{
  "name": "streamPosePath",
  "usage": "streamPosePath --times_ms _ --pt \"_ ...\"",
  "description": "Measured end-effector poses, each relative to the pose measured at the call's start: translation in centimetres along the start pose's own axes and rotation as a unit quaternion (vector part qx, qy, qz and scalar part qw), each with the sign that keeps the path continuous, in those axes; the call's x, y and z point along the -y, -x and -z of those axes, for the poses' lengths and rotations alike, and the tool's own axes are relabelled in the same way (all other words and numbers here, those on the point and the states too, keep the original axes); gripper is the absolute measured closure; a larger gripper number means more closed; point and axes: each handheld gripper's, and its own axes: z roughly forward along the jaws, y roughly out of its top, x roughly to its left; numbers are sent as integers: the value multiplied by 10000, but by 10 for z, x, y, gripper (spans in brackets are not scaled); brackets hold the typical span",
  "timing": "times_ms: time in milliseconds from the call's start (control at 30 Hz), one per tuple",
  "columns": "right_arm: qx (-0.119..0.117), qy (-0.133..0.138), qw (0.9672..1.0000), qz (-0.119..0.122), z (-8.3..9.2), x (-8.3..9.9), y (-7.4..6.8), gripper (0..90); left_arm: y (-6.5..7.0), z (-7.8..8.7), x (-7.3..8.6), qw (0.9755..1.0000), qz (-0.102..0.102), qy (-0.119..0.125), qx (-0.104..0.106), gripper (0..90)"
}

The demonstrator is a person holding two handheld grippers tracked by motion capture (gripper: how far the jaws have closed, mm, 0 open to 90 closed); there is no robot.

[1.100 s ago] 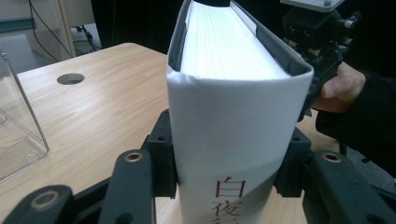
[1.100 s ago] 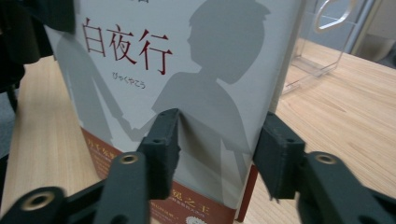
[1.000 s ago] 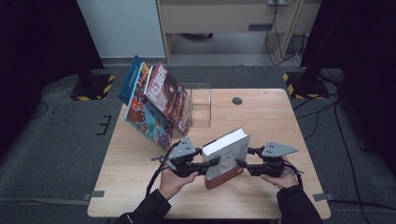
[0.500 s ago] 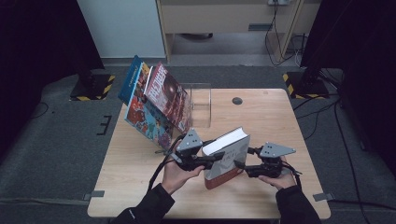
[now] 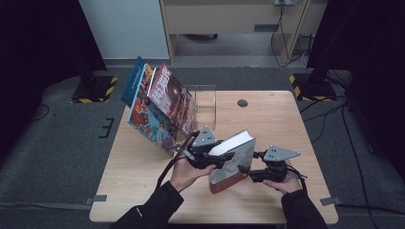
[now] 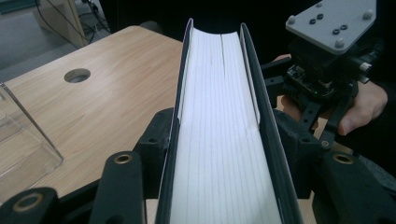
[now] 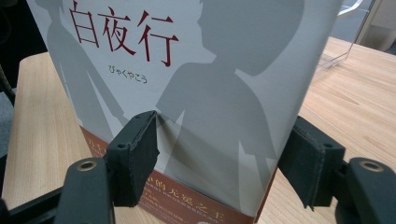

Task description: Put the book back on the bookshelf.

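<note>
So there's this thick grey hardcover book with a rust-red band along the bottom and red characters on the cover [image 5: 233,160], standing on its lower edge near the front middle of the light wooden desk [image 5: 286,119], tilted a bit to the person's left. The left gripper [image 5: 220,158] has the book clamped across its thickness: in the left gripper view the black jaws sit tight against both covers, with the white page block [image 6: 219,140] running straight up between them. The right gripper [image 5: 247,171] is a different story. It points at the front cover [image 7: 205,93] with its jaws spread apart, and they've just been opening; in the right gripper view the two foam pads [image 7: 140,154] stand in front of the cover, clamped on nothing. Whether a pad tip brushes the cover is hard to tell. Further back on the left side of the desk, a bunch of colourful magazines [image 5: 160,107] lean against a clear acrylic stand [image 5: 205,102].
</note>
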Motion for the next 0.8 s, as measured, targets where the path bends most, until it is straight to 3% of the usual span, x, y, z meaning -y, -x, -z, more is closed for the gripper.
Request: streamPosePath --times_ms 433,567,800 --pt "11 0 10000 -23 0 0 -1 312 1 -6 -7 9992 26 -407 -20 459" --pt "10 0 10000 -30 0 0 -1 312 3 -9 -11 9983 -69 -577 -93 454" --pt "20 -8 10000 -35 0 -1 -1 315 1 -12 -15 9973 10 -730 -51 460"
